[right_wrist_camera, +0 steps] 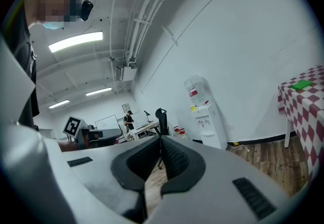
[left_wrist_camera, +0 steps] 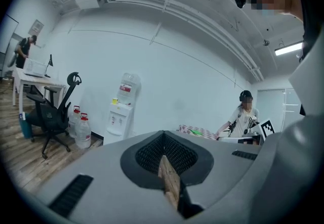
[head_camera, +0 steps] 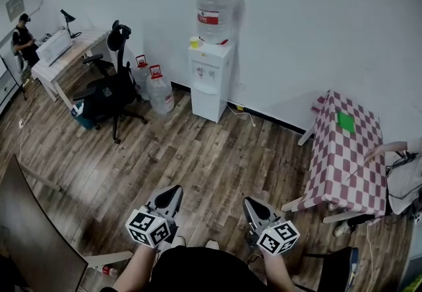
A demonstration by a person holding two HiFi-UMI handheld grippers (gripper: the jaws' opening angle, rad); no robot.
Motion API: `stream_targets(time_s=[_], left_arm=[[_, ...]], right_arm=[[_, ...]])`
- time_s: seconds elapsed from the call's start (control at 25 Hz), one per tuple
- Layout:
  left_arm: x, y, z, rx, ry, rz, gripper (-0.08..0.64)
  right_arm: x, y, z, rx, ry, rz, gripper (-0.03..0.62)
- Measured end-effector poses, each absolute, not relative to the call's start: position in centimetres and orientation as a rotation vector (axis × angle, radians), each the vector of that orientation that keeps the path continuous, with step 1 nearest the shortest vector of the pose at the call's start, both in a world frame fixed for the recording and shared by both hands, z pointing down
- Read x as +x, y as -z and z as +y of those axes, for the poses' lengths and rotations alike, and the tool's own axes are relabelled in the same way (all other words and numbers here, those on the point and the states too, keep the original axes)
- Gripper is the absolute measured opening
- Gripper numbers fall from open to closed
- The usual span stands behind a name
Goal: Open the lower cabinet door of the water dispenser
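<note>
Left hand-held gripper (head_camera: 173, 190) and right hand-held gripper (head_camera: 254, 204): grey moulded shells, ribbed black pads, each pair pressed together on nothing. Held low and far from the water dispenser (head_camera: 211, 76), likely on approach.
Water dispenser: white box against the wall. Its lower cabinet door (head_camera: 207, 105) is flush and closed.
Spare jugs (head_camera: 157, 89), clear plastic, to its left. Checked-cloth bench (head_camera: 346, 159) to its right.

Water dispenser (head_camera: 211, 86): white. Bottle label (head_camera: 208, 17): red. Surface cloth (head_camera: 343, 162): maroon-and-white check. Square pad (head_camera: 345, 121) on it: green. Floor (head_camera: 211, 165): brown wood planks. Chair (head_camera: 105, 94): black.
</note>
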State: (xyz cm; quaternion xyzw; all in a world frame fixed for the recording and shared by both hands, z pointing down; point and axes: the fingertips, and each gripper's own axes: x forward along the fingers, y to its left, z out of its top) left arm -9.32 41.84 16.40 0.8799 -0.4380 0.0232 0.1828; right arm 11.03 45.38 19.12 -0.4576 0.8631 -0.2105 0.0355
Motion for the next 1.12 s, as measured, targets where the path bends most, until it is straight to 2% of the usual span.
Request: stream_targets(time_s=[0.56, 1.12], left_arm=[[-8.1, -16.5, 42.7, 2.477, -0.069, -1.252, 0.014], [-8.8, -17.3, 35.1, 2.489, -0.023, -1.179, 0.014]], right_arm=[[12.0, -20.0, 45.7, -1.325, 0.660, 2.686, 0.023], [11.1, -19.1, 39.0, -1.363, 0.620, 2.664, 0.023]])
